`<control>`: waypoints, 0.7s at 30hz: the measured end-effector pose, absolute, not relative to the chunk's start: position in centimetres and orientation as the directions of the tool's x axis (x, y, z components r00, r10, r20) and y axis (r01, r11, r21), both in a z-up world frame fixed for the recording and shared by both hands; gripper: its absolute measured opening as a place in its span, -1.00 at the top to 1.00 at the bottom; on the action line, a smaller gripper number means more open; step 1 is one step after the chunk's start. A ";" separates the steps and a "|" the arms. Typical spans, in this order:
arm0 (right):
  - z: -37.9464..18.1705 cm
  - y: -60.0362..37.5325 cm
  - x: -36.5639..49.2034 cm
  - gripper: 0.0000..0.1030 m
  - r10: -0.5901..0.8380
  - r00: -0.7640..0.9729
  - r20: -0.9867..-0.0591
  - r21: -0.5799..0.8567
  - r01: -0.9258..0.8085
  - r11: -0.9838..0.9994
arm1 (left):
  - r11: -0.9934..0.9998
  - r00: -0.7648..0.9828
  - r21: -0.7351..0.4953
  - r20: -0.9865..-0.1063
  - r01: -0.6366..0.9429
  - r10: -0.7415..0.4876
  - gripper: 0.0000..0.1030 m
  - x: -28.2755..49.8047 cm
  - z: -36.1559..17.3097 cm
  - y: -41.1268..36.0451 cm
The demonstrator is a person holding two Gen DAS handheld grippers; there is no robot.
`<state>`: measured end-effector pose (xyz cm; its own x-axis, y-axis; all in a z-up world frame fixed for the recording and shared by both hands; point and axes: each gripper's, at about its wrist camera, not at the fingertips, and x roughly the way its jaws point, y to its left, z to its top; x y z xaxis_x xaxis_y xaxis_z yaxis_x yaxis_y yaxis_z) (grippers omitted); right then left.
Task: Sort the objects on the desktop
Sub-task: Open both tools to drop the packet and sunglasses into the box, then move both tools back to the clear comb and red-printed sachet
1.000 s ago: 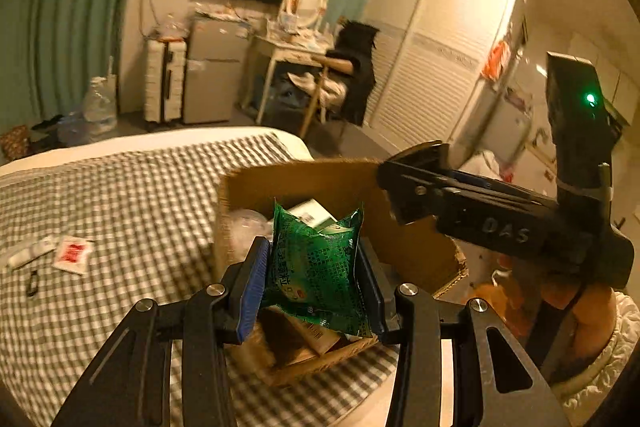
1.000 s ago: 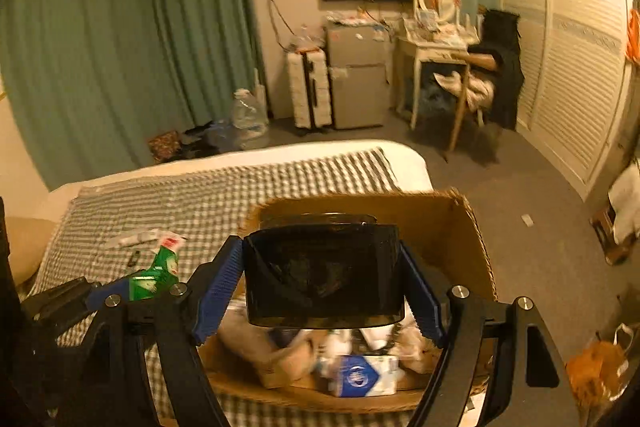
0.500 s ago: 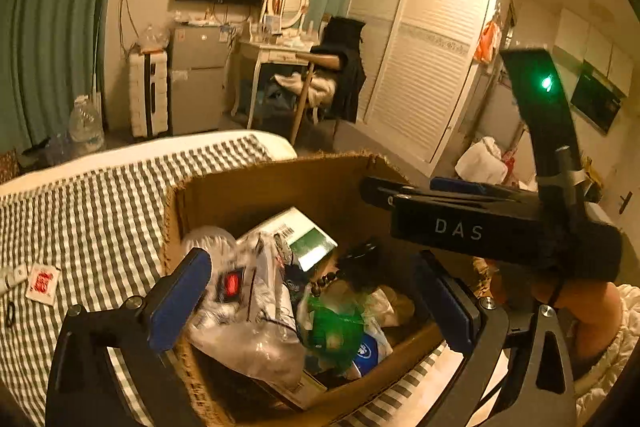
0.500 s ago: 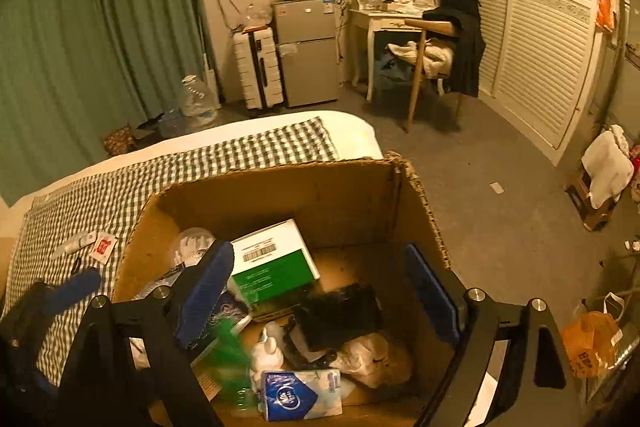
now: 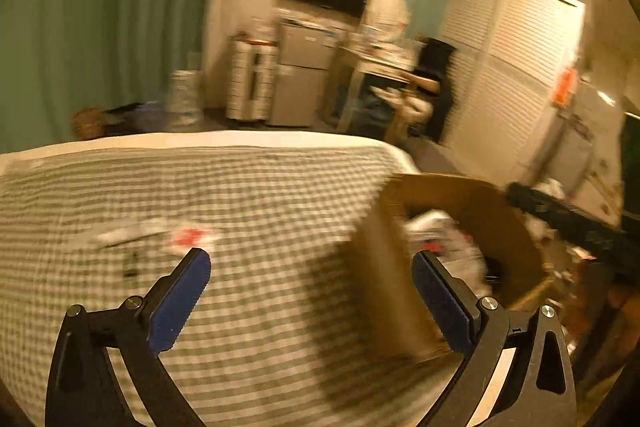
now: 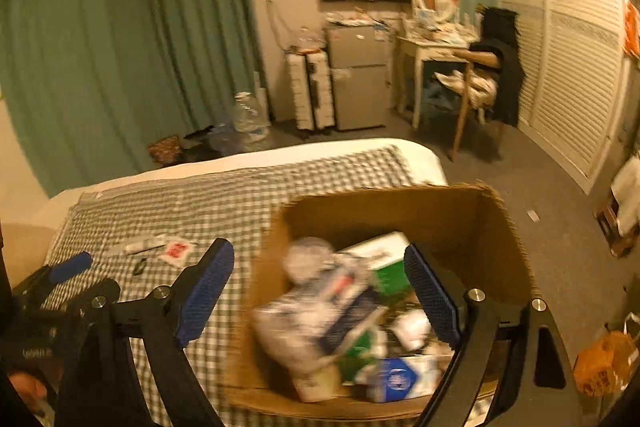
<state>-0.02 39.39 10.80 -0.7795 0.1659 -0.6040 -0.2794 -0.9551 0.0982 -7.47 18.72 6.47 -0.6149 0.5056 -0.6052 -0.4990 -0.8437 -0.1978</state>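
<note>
A cardboard box full of packets and cartons stands on the checked bedcover; it also shows in the left wrist view at the right. My right gripper is open and empty above the box's left half. My left gripper is open and empty over the bedcover just left of the box; it also shows in the right wrist view at the far left. A red-and-white sachet, a white tube and a small dark clip lie on the cover; the sachet looks blurred in the left wrist view.
The checked bedcover ends at a white mattress edge. Beyond are a fridge, a suitcase, a desk with a chair and green curtains. An orange bag lies on the floor at right.
Both grippers let go of their items into the box, the left its green packet, the right its dark object. My left gripper has swung left, away from the box. The right pulled back slightly.
</note>
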 end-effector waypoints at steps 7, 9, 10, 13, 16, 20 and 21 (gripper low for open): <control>12.0 32.8 -1.8 -0.69 0.086 -0.804 -0.588 0.096 -0.175 -0.980 | -0.939 -0.722 -0.118 -0.611 -0.322 0.324 -1.00 -8.8 5.5 6.3; 11.8 31.1 -2.5 -0.69 0.062 -0.811 -0.581 0.098 -0.146 -0.985 | -0.952 -0.734 -0.129 -0.611 -0.278 0.297 -1.00 -9.3 4.8 3.7; 11.6 30.3 -2.9 -0.69 0.048 -0.814 -0.579 0.101 -0.130 -0.986 | -0.958 -0.738 -0.136 -0.614 -0.251 0.280 -1.00 -9.5 4.4 2.3; 10.1 27.8 -4.4 -0.69 0.009 -0.812 -0.583 0.115 -0.094 -0.989 | -0.968 -0.737 -0.158 -0.628 -0.195 0.251 -1.00 -10.5 2.9 -0.4; 7.9 25.6 -6.3 -0.69 -0.027 -0.800 -0.599 0.131 -0.065 -0.989 | -0.971 -0.729 -0.175 -0.642 -0.163 0.238 -1.00 -11.2 1.1 -1.3; 4.8 23.7 -8.9 -0.70 -0.046 -0.780 -0.624 0.142 -0.054 -0.988 | -0.970 -0.714 -0.197 -0.658 -0.146 0.241 -1.00 -12.7 -1.7 -1.6; 3.8 23.1 -9.7 -0.71 -0.047 -0.774 -0.632 0.142 -0.055 -0.988 | -0.969 -0.707 -0.196 -0.664 -0.148 0.242 -1.00 -13.3 -2.4 -1.4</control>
<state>-9.68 23.15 3.77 -0.7735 -0.0474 -0.6320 -0.0551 -0.9884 0.1416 -13.29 -1.40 -2.43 -0.7074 0.2424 -0.6640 -0.1481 -0.9693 -0.1960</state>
